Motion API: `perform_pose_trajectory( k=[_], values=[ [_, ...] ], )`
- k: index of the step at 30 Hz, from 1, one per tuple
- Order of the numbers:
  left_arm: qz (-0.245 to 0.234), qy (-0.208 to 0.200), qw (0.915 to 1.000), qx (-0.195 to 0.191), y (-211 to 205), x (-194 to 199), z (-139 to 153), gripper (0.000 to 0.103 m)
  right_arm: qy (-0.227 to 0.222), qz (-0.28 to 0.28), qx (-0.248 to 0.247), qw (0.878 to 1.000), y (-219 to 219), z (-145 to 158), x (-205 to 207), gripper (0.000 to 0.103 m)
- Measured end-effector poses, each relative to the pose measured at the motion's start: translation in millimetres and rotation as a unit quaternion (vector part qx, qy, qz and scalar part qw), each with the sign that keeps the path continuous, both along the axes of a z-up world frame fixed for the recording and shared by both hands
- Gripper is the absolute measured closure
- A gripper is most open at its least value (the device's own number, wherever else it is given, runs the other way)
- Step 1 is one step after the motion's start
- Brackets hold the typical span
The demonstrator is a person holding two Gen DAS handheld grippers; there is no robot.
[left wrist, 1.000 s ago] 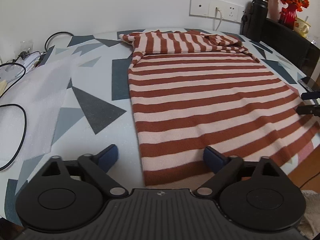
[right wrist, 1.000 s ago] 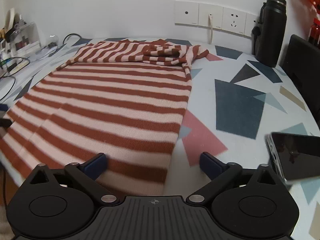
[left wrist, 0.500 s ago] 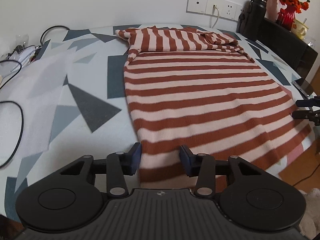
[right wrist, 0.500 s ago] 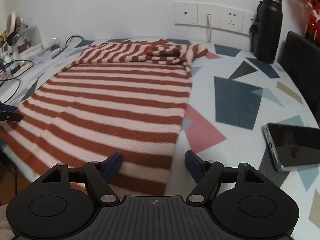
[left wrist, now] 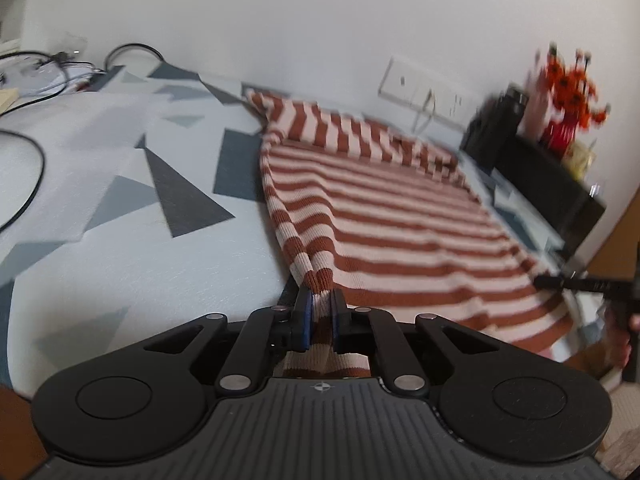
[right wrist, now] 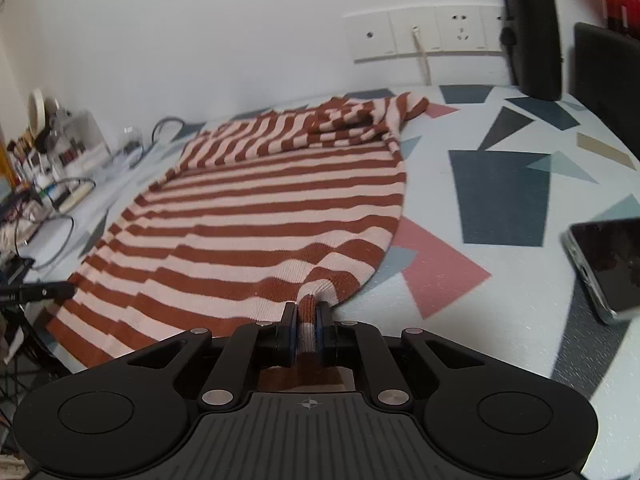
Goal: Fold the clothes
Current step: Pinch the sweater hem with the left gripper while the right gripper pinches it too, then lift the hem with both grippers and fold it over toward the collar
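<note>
While no writing reads, left gripper (left wrist: pixel 319 312) pinching striped sweater (left wrist: pixel 392 216), right gripper (right wrist: pixel 307 326) likewise.

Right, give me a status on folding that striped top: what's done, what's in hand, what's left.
Done: the striped top lies spread on the table, its sleeves already folded across the far end. In hand: the left gripper and right gripper have just closed, each pinching a near hem corner between its fingers. Left: carrying the hem up over the body; no body fold shows yet.
</note>
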State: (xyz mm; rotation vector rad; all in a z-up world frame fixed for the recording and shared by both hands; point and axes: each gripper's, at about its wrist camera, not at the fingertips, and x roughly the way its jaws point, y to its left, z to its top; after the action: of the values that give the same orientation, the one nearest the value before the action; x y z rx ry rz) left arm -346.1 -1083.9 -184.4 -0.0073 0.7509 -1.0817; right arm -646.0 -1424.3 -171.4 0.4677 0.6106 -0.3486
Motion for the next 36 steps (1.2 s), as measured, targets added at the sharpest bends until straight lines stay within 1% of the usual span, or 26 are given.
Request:
perform_pose_trajectory(
  k=[4,8,10,13,16,19,21,23,27,29,31,33,36],
  values=[
    [0.014,-0.011,0.9988,-0.045,16.5,-15.1,0.1,0.094,-0.031,-0.007,0.01,0.999,2.2,3.8,-20.3,0.095],
    [0.026,0.003,0.9964,-0.081,37.7,-35.9,-5.5,0.094,-0.048,-0.001,0.008,0.999,12.8,9.6,-38.7,0.095],
    [0.027,0.001,0.9948,-0.098,53.7,-50.9,-1.9,0.094,-0.053,0.009,0.002,0.999,22.1,15.5,-51.5,0.095],
    [0.027,-0.02,0.9916,-0.125,77.7,-73.7,15.3,0.094,-0.075,0.027,-0.004,0.997,37.9,30.9,-75.8,0.095],
    [0.028,-0.056,0.9874,-0.145,90.4,-85.6,41.0,0.094,-0.107,0.04,-0.019,0.993,52.3,56.9,-98.1,0.095],
    [0.021,-0.085,0.9829,-0.162,96.9,-92.8,65.5,0.094,-0.13,0.047,-0.035,0.99,61.6,85.5,-108.5,0.095],
    [0.015,-0.096,0.9805,-0.171,100.8,-97.3,73.5,0.094,-0.135,0.054,-0.044,0.988,67.3,100.0,-112.5,0.095],
    [0.01,-0.102,0.9787,-0.177,103.3,-99.9,76.6,0.094,-0.132,0.059,-0.051,0.988,71.6,108.3,-115.1,0.095],
    [0.019,-0.072,0.9838,-0.163,83.9,-78.6,59.3,0.094,-0.124,0.053,-0.045,0.99,65.1,102.8,-109.1,0.095],
    [0.01,-0.082,0.984,-0.158,69.6,-68.7,58.7,0.094,-0.116,0.045,-0.043,0.991,55.8,98.4,-97.3,0.095],
    [-0.004,-0.099,0.9821,-0.16,53.3,-58.0,67.0,0.094,-0.111,0.039,-0.056,0.992,47.7,99.5,-83.4,0.095],
    [-0.011,-0.11,0.9806,-0.162,35.3,-43.1,78.7,0.094,-0.114,0.032,-0.069,0.991,37.7,107.6,-67.7,0.095],
    [-0.011,-0.115,0.981,-0.156,5.8,-16.0,92.4,0.094,-0.123,0.013,-0.078,0.989,18.1,122.9,-44.0,0.095]
  ],
)
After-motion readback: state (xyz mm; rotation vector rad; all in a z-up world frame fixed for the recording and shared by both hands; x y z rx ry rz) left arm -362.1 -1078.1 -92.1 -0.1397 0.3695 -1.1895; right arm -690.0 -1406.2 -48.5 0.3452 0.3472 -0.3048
